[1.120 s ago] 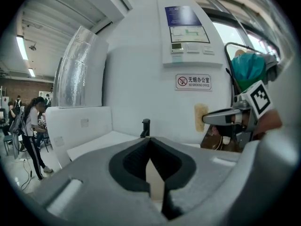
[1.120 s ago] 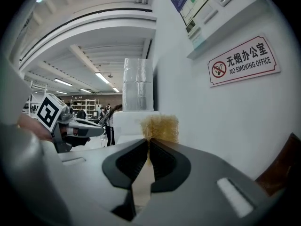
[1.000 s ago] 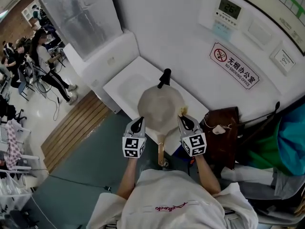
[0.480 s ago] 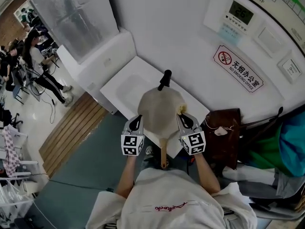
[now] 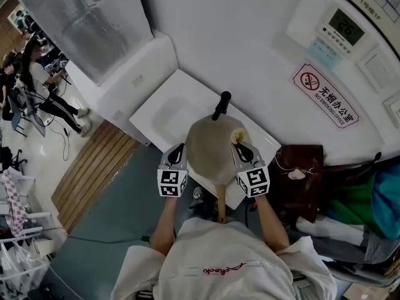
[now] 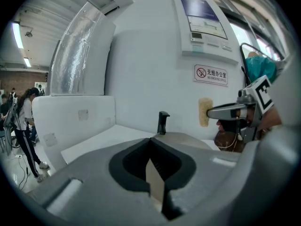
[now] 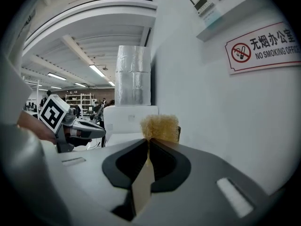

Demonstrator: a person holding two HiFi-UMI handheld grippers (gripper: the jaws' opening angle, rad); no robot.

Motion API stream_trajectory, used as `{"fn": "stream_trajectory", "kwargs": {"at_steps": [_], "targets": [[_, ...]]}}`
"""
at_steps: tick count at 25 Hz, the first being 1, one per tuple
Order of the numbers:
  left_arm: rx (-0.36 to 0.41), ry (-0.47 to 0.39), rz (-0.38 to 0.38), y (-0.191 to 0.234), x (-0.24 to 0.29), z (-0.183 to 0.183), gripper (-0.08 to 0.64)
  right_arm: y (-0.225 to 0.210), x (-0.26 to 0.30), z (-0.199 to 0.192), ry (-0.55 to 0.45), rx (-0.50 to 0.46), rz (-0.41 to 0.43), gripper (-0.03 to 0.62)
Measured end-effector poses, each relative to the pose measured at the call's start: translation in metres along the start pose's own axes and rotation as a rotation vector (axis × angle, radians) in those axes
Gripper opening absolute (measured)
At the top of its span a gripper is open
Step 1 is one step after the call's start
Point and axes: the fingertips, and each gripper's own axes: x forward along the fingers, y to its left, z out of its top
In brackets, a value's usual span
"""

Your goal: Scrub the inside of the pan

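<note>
The pan (image 5: 211, 147) lies on the white worktop (image 5: 164, 112), directly in front of the person; its wooden handle (image 5: 220, 202) projects past the near edge of the worktop toward the person's body; a black upright fitting (image 5: 220, 105) stands at the pan's far rim.

Left tongs (image 5: 179, 150): pressed together; the left gripper view shows nothing between them; the tip sits just beside the pan's left rim, and contact with the rim cannot be determined.

Right tongs (image 5: 240, 146): pinching a yellow fibrous scrubber (image 5: 237, 135); in the right gripper view the scrubber (image 7: 160, 126) protrudes beyond the tip; in the head view it is located over the pan's right rim, toward the far side; whether it touches the pan surface cannot be determined.

The two tongs flank the pan, one at each side, at roughly the same height in the head view.

A no-smoking sign (image 5: 325, 95) is fixed to the wall to the right; a brown bag (image 5: 300, 180) stands just beside the right end of the worktop.
</note>
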Motion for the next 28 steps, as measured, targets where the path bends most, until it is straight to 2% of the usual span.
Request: {"fn": "stream_trajectory", "kwargs": {"at_steps": [19, 28], "targets": [[-0.034, 0.124, -0.049, 0.037, 0.057, -0.053, 0.000, -0.002, 0.075, -0.051, 0.151, 0.026, 0.015, 0.023], [-0.061, 0.167, -0.058, 0.042, 0.071, -0.075, 0.005, 0.002, 0.097, -0.076, 0.229, 0.004, 0.057, 0.023]]}}
